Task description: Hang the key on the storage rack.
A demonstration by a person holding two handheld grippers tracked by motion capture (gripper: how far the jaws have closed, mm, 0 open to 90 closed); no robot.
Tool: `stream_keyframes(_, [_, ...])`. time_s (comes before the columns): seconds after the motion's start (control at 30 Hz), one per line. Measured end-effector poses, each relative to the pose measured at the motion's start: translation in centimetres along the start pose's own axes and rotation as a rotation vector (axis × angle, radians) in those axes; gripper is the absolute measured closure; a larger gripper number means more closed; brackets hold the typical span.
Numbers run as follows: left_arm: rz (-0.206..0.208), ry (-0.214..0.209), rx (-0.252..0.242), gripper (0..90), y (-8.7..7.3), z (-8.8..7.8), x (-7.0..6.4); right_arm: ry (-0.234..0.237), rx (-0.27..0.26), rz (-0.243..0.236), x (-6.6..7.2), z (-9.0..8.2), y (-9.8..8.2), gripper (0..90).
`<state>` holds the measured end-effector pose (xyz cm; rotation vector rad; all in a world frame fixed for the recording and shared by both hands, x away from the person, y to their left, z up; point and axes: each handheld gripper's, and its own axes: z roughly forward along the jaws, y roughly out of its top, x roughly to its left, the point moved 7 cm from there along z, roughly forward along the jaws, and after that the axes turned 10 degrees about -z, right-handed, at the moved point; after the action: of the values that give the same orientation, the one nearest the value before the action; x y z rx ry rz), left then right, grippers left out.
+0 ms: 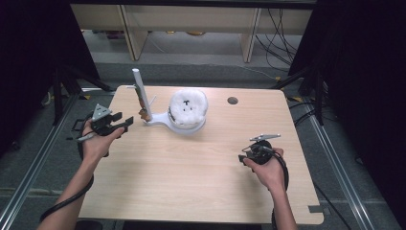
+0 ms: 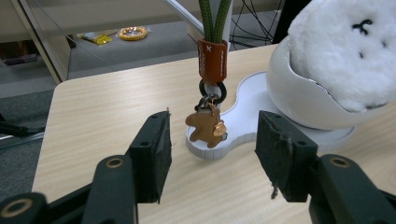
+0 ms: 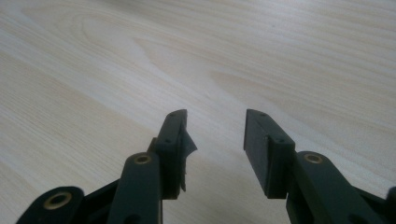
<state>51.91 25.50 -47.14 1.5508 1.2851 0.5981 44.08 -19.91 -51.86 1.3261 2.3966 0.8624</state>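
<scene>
Leftmost, near the desk's [image 1: 143, 191] left edge, the left gripper [image 2: 212, 156] faces the keychain [image 2: 208, 126] hanging from the white stand [image 1: 143, 103] at the desk's far edge; its fingers [image 2: 152, 158] are spread, nothing between them. A careless nudge may swing the keychain off its peg or tip the stand. Rightward, the plush toy [image 1: 188, 108] sits in its bowl. Near the right edge, the right gripper [image 3: 215, 149] hovers, fingers spread, empty.

On the table [image 1: 191, 167], a stand [image 1: 158, 120] is placed toward the far edge, left of centre. A keychain [image 2: 208, 126] is hung from its post [image 1: 141, 93], above the base. A plush toy [image 1: 188, 106] is seated in the bowl [image 1: 189, 125] at the stand's right end.
</scene>
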Motion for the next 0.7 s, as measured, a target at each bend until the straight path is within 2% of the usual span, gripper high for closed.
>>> stream_keyframes(0.33, [-0.008,0.002,-0.012,42.5,-2.8,-2.4,-0.4,0.003,0.006,-0.003,-0.1,0.0,-0.1,59.6])
stream_keyframes(0.63, [-0.028,-0.009,-0.015,40.9,-6.3,-3.5,-1.1,0.004,0.003,0.000,-0.1,0.0,-0.2,59.1])
stream_keyframes(0.7, [-0.034,-0.008,-0.007,40.8,-7.3,-3.6,-1.3,0.006,0.017,-0.004,-0.1,-0.1,-0.3,59.0])
